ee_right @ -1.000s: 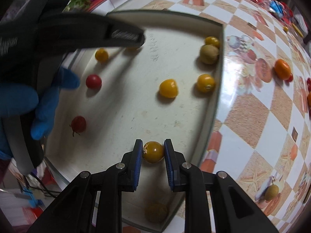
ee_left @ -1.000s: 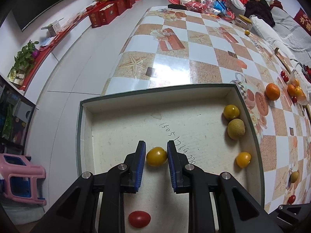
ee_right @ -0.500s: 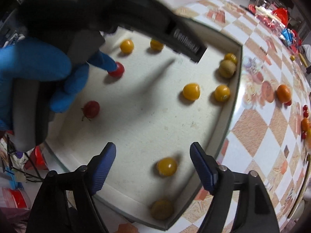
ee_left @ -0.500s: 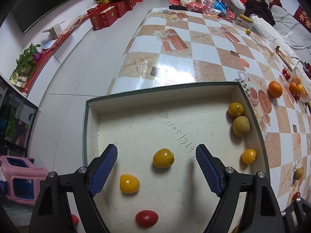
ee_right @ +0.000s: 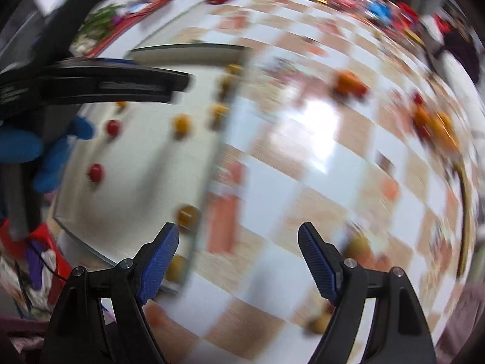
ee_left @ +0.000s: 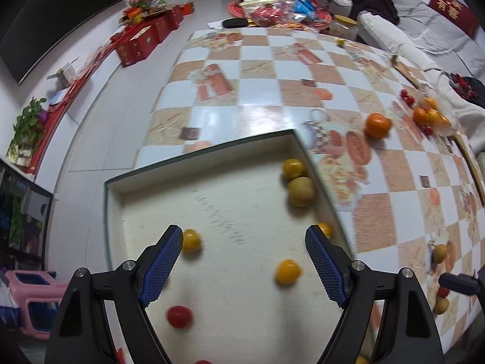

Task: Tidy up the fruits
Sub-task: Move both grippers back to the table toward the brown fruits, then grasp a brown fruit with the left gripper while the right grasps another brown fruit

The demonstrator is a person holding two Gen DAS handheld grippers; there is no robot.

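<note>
Left wrist view, fruits in tray: a shallow pale tray [ee_left: 194, 159] holds a yellow fruit [ee_left: 287, 271] near the middle right, another yellow one [ee_left: 191, 240] just beside the left finger, a red tomato [ee_left: 179, 317] near the bottom, and at the right wall a dark yellow fruit [ee_left: 293, 168] touching a brownish kiwi-like fruit [ee_left: 301, 191]; a small orange one [ee_left: 325, 229] sits partly hidden behind the right finger.
Left gripper: left gripper [ee_left: 244, 261] has its blue-padded jaws spread wide above the tray floor, holding nothing.
Fruits on surface: an orange [ee_left: 377, 125] lies on the checkered surface [ee_left: 260, 97] right of the tray, well apart from it; a cluster of oranges and small red fruits [ee_left: 430, 116] lies farther right; a few small yellowish fruits [ee_left: 439, 253] lie near the right edge.
Right wrist view, blurred: right gripper [ee_right: 238, 254] is spread wide and empty, over the surface [ee_right: 318, 157] just right of the tray's edge [ee_right: 212, 163].
Tray from the right: two red tomatoes [ee_right: 95, 172] and several yellow fruits [ee_right: 181, 123] show as smears inside the tray; exact count cannot be told.
Left hand: a blue-gloved hand [ee_right: 36, 151] holding the other tool shows at the far left.
Surroundings: red boxes [ee_left: 142, 41] on the floor at the far left, a pink stool [ee_left: 33, 300] at the near left, a sofa [ee_left: 424, 27] at the far right.
</note>
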